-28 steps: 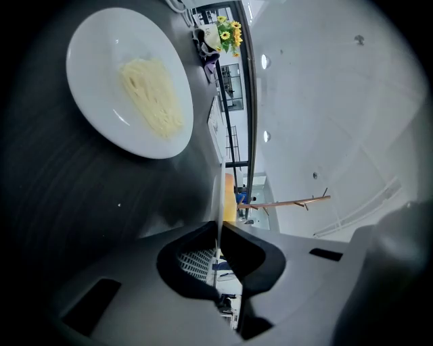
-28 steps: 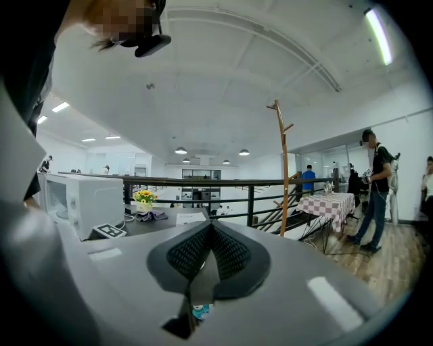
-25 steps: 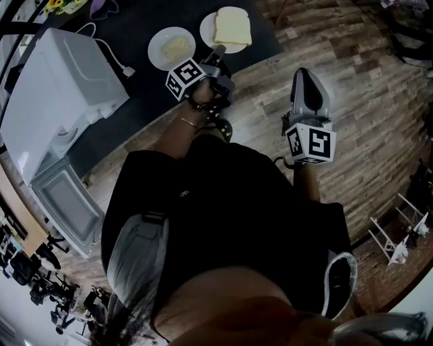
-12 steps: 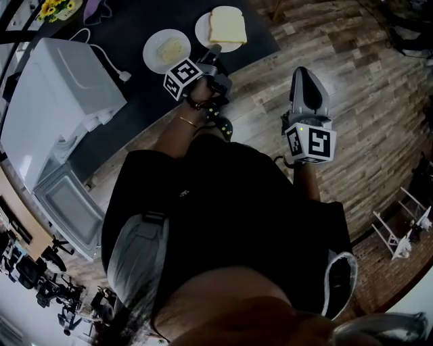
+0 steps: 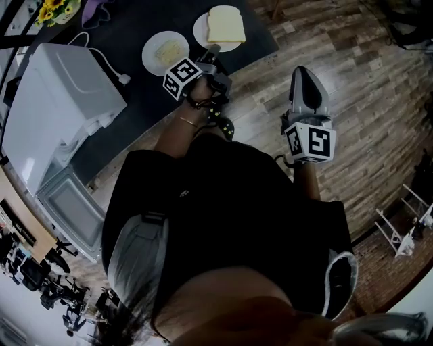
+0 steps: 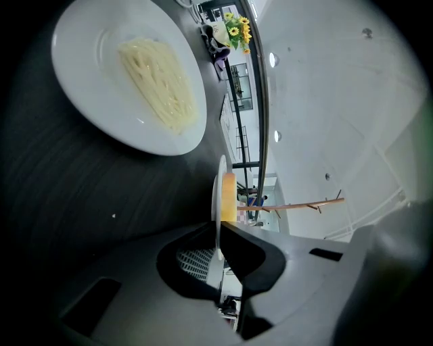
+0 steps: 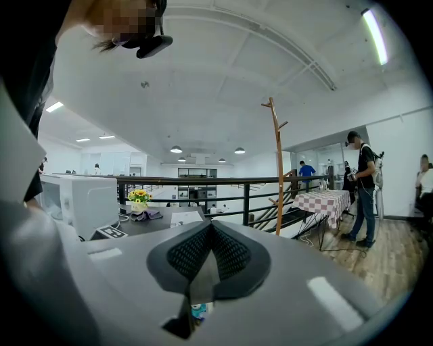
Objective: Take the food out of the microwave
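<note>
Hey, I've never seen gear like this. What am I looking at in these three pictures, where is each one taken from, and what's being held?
A person wears a camera on the head and holds a gripper in each hand; the marked cubes are part of those grippers. The top-down picture is from the head; the other two come from cameras riding on each gripper, looking along its jaws. On the dark table stand a white microwave with its door open, a plate of noodles and a plate with a slice of toast. The left gripper has its jaws closed on the rim of the toast plate. The right gripper is shut and empty, held over the wooden floor.
</note>
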The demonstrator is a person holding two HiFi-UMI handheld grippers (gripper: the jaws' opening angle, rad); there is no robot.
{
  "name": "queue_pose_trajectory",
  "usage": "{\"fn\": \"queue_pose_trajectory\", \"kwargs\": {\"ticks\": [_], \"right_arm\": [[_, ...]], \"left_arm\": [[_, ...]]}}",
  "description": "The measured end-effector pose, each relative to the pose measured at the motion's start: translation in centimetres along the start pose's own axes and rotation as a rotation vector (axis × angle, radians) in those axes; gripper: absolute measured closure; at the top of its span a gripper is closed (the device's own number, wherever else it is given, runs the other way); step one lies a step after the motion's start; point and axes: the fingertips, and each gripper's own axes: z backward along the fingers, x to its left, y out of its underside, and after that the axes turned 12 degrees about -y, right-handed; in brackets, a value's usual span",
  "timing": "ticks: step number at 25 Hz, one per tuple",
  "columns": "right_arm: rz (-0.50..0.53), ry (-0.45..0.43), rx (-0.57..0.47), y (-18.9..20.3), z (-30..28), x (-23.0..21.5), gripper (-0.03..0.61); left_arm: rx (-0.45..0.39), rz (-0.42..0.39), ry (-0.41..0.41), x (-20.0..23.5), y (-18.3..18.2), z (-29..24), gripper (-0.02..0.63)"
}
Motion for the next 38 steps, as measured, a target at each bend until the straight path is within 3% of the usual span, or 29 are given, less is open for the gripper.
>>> {"fn": "queue_pose_trajectory", "kwargs": {"ticks": [19, 29, 38], "right_arm": [[-0.003, 0.057, -0.005, -0.2, 1.6, -0.5, 0.577], [-0.005, 0.074, -0.012, -0.2, 2.0, 0.0, 0.577], [0.001, 0.088, -0.019, -0.3, 2.6, 0.3, 0.577]], "left_arm": [[0.014, -0.067, -0.062, -0.1, 0.2, -0.3, 0.587], [0.013, -0.085, -0.095, -0.6, -0.2, -0.2, 0.452], [0.005, -0.117, -0.132, -0.9, -0.5, 0.1, 0.371]]}}
